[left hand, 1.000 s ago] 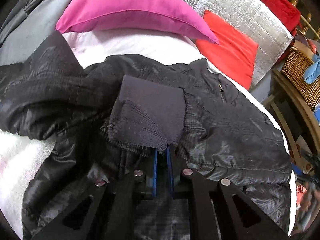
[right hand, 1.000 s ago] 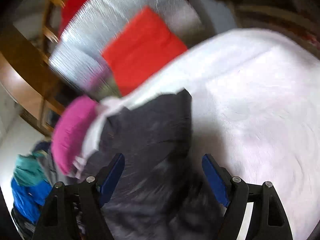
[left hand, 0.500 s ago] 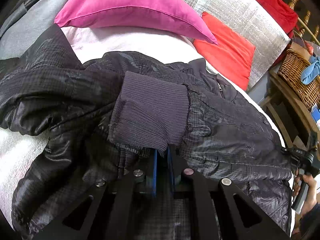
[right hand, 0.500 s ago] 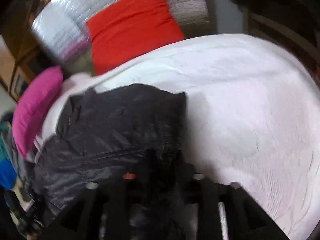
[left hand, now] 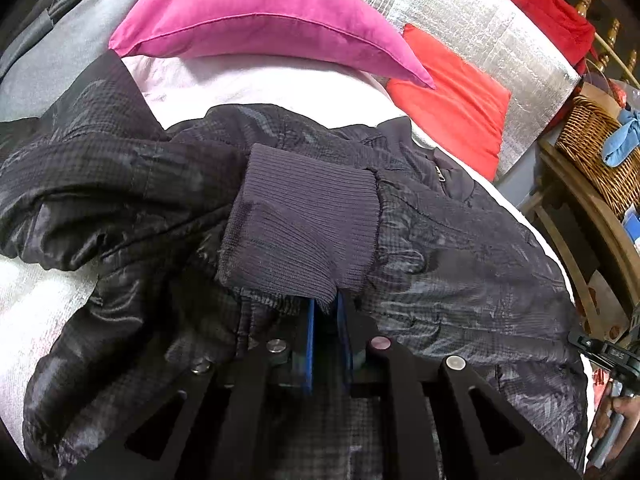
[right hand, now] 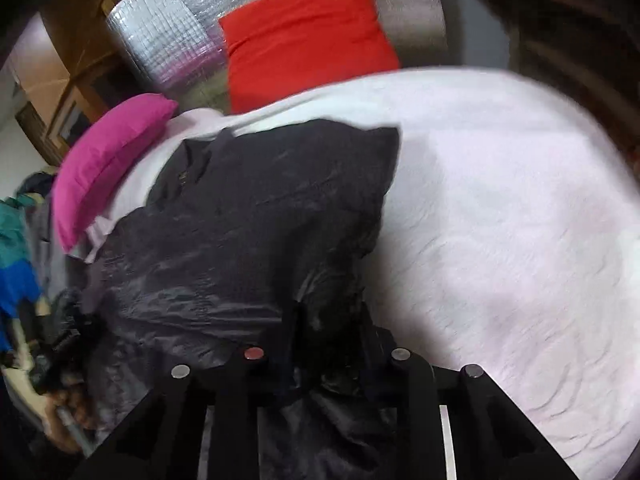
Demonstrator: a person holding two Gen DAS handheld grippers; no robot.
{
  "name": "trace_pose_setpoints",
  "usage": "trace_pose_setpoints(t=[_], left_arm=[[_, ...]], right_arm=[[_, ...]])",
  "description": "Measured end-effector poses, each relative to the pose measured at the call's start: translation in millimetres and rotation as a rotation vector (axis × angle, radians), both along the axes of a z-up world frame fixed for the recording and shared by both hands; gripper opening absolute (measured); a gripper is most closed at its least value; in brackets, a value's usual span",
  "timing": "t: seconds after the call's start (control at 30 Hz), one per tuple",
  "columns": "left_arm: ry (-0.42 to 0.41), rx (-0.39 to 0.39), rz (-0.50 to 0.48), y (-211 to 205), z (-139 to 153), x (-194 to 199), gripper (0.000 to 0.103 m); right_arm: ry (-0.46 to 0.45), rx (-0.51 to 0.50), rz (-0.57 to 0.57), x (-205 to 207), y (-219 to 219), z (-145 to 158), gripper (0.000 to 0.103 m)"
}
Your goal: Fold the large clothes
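A black quilted jacket point(left hand: 460, 264) lies crumpled on a bed with a pale pink sheet point(right hand: 500, 220). Its ribbed dark cuff point(left hand: 300, 220) is folded over the jacket's middle. My left gripper point(left hand: 326, 308) has its blue pads on the cuff's lower edge, and the jaws are opening slightly. In the right wrist view the jacket point(right hand: 260, 220) fills the left half. My right gripper point(right hand: 328, 320) is at the jacket's near right edge, its jaws closing with bunched fabric pinched between them. Its fingertips are hidden in the cloth.
A pink pillow point(left hand: 260, 12) and a red pillow point(left hand: 452, 100) lean on a silver quilted panel point(left hand: 480, 28) at the bed's head. A wicker basket point(left hand: 592, 140) stands on wooden furniture to the right. Grey clothing point(left hand: 60, 60) and blue-teal clothing point(right hand: 16, 260) lie beside the bed.
My right gripper went from wide open above the bed to closed down on the jacket's edge, rolling as it came. The left gripper kept still with the cuff.
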State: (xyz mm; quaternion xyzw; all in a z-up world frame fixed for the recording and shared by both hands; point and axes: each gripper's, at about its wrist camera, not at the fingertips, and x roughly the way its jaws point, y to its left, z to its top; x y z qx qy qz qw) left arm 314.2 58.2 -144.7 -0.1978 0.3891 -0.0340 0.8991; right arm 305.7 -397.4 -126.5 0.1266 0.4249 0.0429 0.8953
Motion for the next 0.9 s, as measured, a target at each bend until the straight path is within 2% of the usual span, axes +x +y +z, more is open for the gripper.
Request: trace_pose_setpoints(t=[0.07,0.13,0.23,0.27,0.33,0.4,0.47,0.53,0.57,0.63,0.73,0.8,0.83,0.87,0.9], left_arm=[[-0.002,0.008,-0.007,-1.2,0.1,-0.1,0.017],[-0.001,0.012,-0.006,-1.5,0.0,0.1,0.017],[-0.002,0.003,-0.005,-0.1,-0.5,0.2,0.017],[-0.002,0.002,-0.005,0.0,-0.9,0.2,0.017],[-0.003,0.006,-0.005,-0.8,-0.8,0.0,0.017],[-0.003,0.007,-0.004,-1.2,-0.9,-0.1,0.017],[-0.003,0.006,-0.004,-1.4,-1.2,-0.7,0.017],[-0.003,0.007,-0.004,-1.5,-1.6,-0.8,0.017],[-0.003,0.007,-0.004,-1.4,-1.9,-0.6,0.017],[0.001,0.017,-0.004,-3.0,-2.1,0.1,0.017],[0.022,0.035,-0.007,-5.0,1.3,2.7,0.017],[0.054,0.073,-0.012,-6.7,10.7,2.2,0.023],[0.071,0.072,0.003,-4.7,17.8,0.1,0.032],[0.068,0.047,0.018,-0.9,24.8,-2.9,0.041],[0.038,0.011,0.032,3.8,34.6,-8.1,0.046]], right_arm=[[0.036,-0.035,-0.027,4.0,-5.4,-13.5,0.025],[0.016,-0.071,-0.013,0.9,-2.8,-13.9,0.026],[-0.006,-0.023,-0.055,-8.7,-15.3,-0.6,0.045],[-0.028,-0.014,-0.085,-14.0,-19.9,7.0,0.049],[-0.115,-0.016,-0.12,-31.5,-21.5,27.9,0.049],[-0.176,0.006,-0.085,-39.2,-9.5,45.8,0.049],[-0.199,0.064,-0.027,-36.9,6.5,50.6,0.049],[-0.157,0.117,0.048,-27.4,24.7,39.8,0.049],[-0.124,0.103,0.051,-17.8,36.0,28.5,0.049],[0.016,0.094,0.033,-0.2,35.1,-11.6,0.05],[-0.037,0.082,0.007,-5.9,37.9,-8.0,0.05],[-0.059,0.096,0.021,-10.9,44.9,2.3,0.052],[-0.078,0.091,0.028,-16.1,47.4,9.1,0.052],[-0.095,0.088,0.033,-21.5,50.7,12.4,0.053],[-0.117,0.09,0.039,-27.5,52.5,15.8,0.058]])
